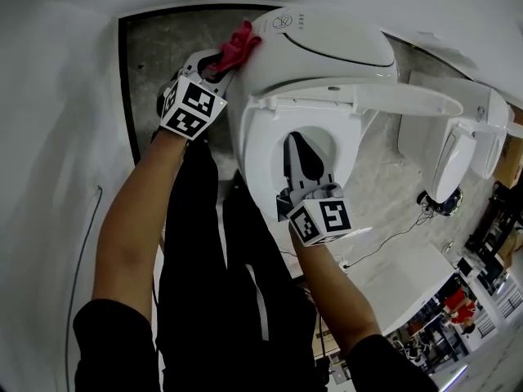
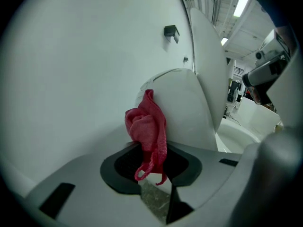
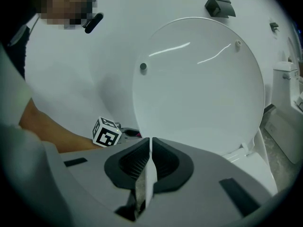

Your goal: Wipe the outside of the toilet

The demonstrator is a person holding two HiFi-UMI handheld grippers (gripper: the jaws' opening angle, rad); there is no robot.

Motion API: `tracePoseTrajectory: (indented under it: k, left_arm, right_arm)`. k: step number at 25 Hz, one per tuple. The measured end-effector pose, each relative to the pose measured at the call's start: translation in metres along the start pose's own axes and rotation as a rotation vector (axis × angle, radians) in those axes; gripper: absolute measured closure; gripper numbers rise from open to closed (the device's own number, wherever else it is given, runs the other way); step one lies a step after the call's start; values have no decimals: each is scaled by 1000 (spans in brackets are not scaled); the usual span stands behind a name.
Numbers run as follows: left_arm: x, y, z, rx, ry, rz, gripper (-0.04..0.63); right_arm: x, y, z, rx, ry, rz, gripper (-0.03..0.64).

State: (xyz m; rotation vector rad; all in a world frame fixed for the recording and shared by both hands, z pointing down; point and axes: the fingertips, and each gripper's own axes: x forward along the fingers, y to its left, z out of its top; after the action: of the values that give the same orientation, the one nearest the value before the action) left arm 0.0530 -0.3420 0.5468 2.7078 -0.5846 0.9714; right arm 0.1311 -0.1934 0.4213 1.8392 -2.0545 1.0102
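Note:
A white toilet (image 1: 327,47) stands in front of me with its lid (image 3: 199,79) raised and the bowl rim (image 1: 253,141) below it. My left gripper (image 1: 222,62) is shut on a red cloth (image 1: 239,41), which is pressed to the toilet's outer left side. In the left gripper view the cloth (image 2: 147,129) bunches up from the left gripper (image 2: 154,174) against the white shell (image 2: 189,112). My right gripper (image 1: 296,141) hovers over the bowl opening. In its own view the right gripper (image 3: 150,145) is shut, facing the lid, with nothing clearly held.
A second white toilet (image 1: 462,141) stands to the right, with a cable on the floor (image 1: 392,235) near it. A white wall (image 1: 57,137) lies close on the left. My legs in black (image 1: 221,284) are directly in front of the bowl.

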Motion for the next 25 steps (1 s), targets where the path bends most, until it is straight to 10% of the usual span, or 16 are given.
tracePoseTrajectory:
  k: [15,25]
  left_arm:
    - [-23,-86,-76,-10,67,71,480]
    - [-38,-180,-147,-73,128,-49,480]
  right_arm:
    - [-20,1,-43,-116,40,193,577]
    - [-35,3,-84,-137,86,228,577]
